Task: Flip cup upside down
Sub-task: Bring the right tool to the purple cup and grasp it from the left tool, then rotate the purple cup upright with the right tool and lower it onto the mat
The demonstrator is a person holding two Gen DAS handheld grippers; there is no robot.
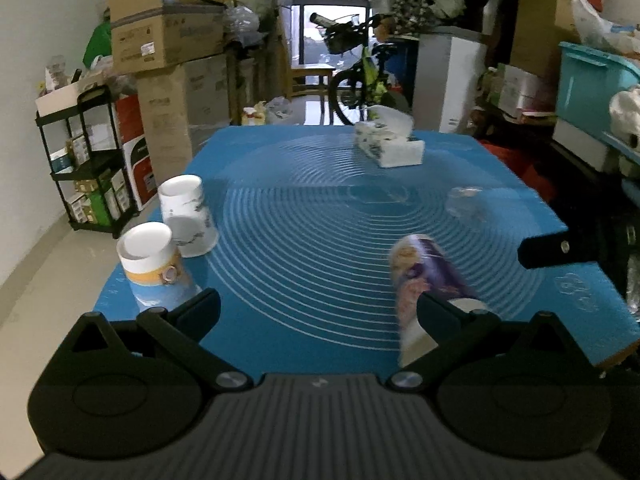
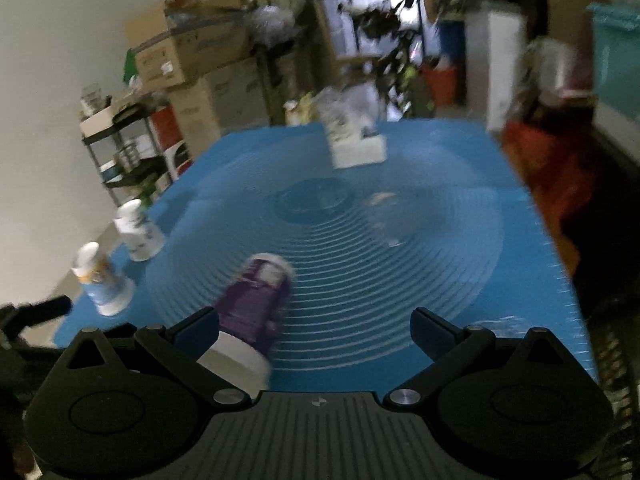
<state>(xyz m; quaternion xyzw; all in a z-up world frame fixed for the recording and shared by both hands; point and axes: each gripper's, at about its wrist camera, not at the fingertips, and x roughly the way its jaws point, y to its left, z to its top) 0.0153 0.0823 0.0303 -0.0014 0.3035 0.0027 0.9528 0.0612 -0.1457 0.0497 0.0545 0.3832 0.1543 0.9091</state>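
Note:
A purple printed cup (image 1: 424, 280) stands upside down on the blue mat (image 1: 320, 216), near the front right; in the right wrist view it (image 2: 256, 300) is blurred, just ahead of the left finger. My left gripper (image 1: 316, 312) is open and empty, its right finger beside the cup. My right gripper (image 2: 316, 328) is open and empty; one of its fingers (image 1: 560, 248) shows at the right of the left wrist view. Two other cups stand upside down at the mat's left edge: a white one (image 1: 188, 216) and a blue-and-yellow one (image 1: 154, 268).
A tissue box (image 1: 388, 140) sits at the far side of the mat. A small clear object (image 1: 464, 200) lies right of centre. A black shelf rack (image 1: 88, 160) and stacked cardboard boxes (image 1: 168, 40) stand left of the table; a bicycle (image 1: 360, 76) stands behind.

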